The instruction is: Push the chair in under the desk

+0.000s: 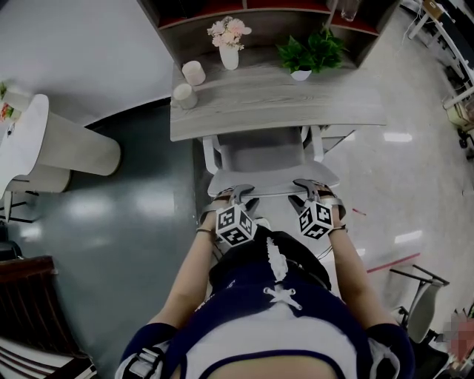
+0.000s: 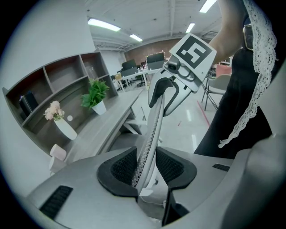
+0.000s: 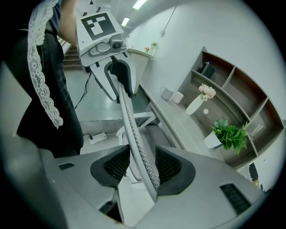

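While the grey floor (image 1: 111, 244) fills most of the head view, the desk (image 1: 274, 104) stands across the top, a pale wood slab with a shelf (image 1: 192, 15) rising along its far side. A round white table (image 1: 29, 141) sits well apart at the left edge.

The chair (image 1: 259, 159) faces the desk. The front of its seat and its two armrests reach the desk's near edge, and the rest of it, with the back, is out on the near side. A person (image 1: 274, 311) in a dark, lace-trimmed garment stands just behind the chair, both arms stretched forward to its back.

The left gripper (image 1: 235, 194) sits on the left part of the back's top edge. In its own view its jaws are closed on the mesh-lined rim, which runs up between the two dark pads. The right gripper (image 1: 311, 189) sits on the right part of the same edge, and its jaws clamp the rim likewise. Both point steeply down.

On the desk, a green plant (image 1: 307, 53) stands at the far right, a white vase (image 1: 229, 55) of pink flowers near the middle, and two pale cups (image 1: 193, 72) at the left end.
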Motion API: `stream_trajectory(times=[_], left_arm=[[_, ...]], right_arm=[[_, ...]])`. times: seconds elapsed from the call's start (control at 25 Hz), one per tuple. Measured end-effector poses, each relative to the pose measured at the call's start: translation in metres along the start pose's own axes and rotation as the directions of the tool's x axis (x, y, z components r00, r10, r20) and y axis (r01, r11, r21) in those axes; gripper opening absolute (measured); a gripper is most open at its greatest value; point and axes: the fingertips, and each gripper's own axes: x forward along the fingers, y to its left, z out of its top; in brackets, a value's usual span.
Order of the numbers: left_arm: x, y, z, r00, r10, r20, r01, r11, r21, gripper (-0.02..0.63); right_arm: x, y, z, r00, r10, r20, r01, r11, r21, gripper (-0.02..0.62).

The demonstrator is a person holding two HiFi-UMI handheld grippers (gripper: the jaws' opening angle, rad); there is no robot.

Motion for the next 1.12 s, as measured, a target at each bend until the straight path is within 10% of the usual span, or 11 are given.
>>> stream_trajectory(times=[1.12], left_arm=[[0.008, 0.027, 0.002, 1.0, -0.017, 0.003, 0.017, 1.0, 0.014, 0.137]], right_arm=[[0.014, -0.025, 0.005, 1.0, 0.006, -0.013, -0.006, 1.0, 0.006, 0.155]])
